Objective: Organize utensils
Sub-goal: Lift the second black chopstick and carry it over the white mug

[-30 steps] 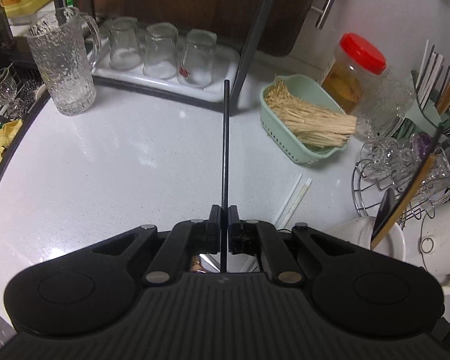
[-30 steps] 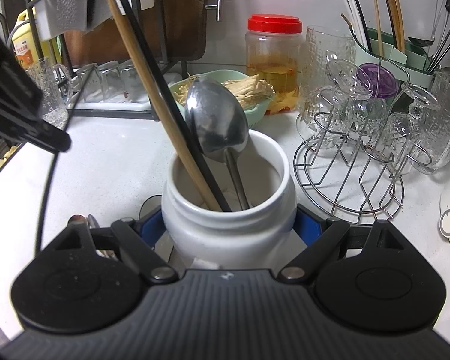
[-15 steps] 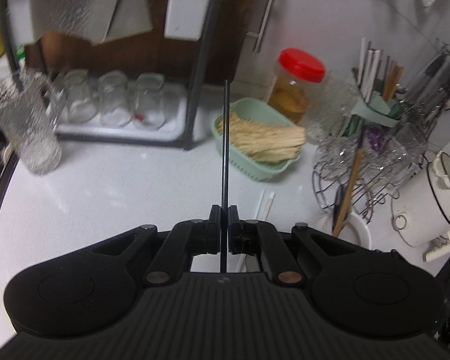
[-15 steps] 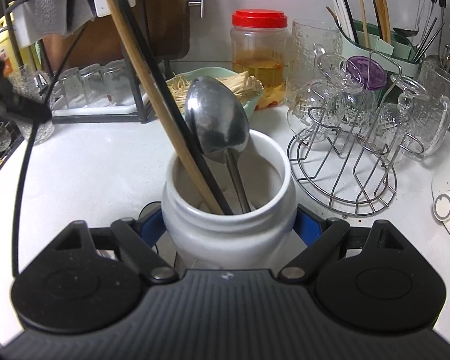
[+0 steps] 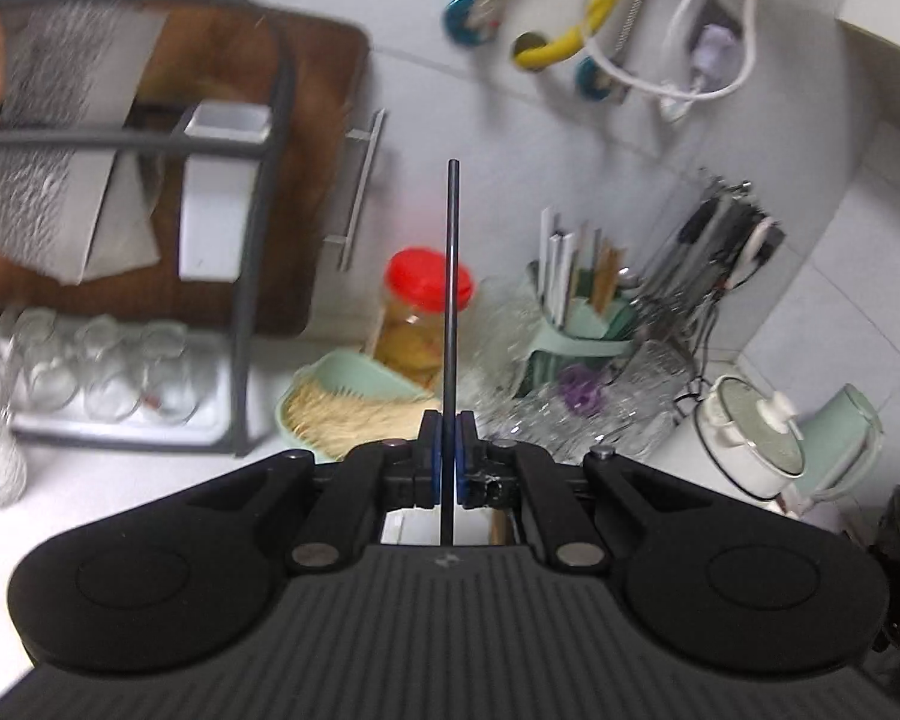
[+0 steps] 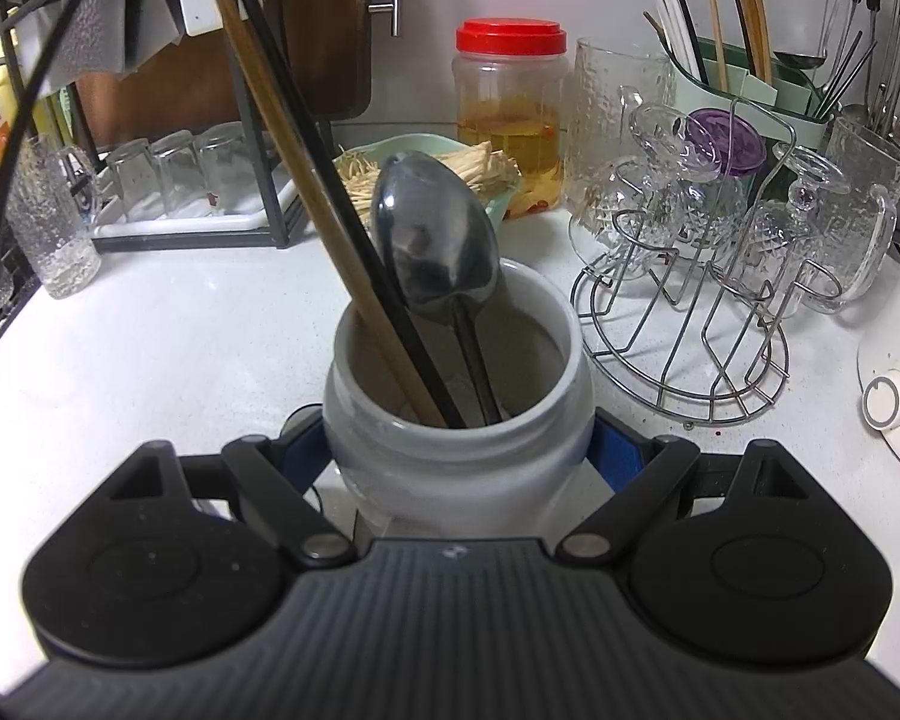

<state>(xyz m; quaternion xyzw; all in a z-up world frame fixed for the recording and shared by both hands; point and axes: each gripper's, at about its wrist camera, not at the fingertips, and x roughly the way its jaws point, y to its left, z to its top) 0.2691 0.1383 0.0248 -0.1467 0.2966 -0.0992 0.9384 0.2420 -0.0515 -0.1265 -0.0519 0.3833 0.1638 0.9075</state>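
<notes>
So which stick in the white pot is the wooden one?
The light brown chopstick, leaning farthest left in the white jar. The black chopstick beside it is dark and thinner, and the spoon is shiny metal.

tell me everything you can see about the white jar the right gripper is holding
The white jar looks like glazed ceramic, squat and round-bodied with a wide open mouth and thick rim. It stands upright on the white counter, clamped at its sides by the right gripper. Inside, leaning out, are a metal spoon bowl-up, a wooden chopstick and a black chopstick.
</notes>
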